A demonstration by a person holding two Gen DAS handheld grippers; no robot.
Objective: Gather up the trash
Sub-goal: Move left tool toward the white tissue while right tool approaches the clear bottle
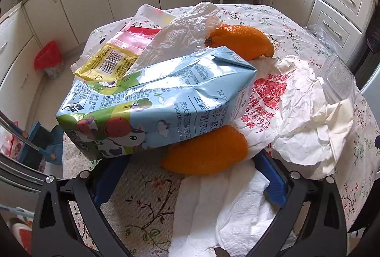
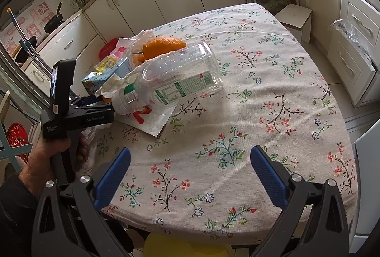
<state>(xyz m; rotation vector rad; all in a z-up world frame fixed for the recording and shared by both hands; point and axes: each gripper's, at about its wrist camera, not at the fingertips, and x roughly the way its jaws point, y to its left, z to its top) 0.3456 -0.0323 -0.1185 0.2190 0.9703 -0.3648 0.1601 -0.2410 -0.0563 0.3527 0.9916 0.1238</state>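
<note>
Both tools agape: left tool (image 1: 190,176) nearing milk carton (image 1: 152,100).

left gripper (image 1: 190,176) jaws spread wide, right gripper (image 2: 190,171) jaws spread wide, nothing between them

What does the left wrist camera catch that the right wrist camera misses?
Only the left wrist view shows the white paper towel between its fingers and the second orange peel under the milk carton. Only the right wrist view shows the whole clear plastic bottle and the left gripper itself. Both show the carton, the yellow wrapper and the floral tablecloth.
</note>
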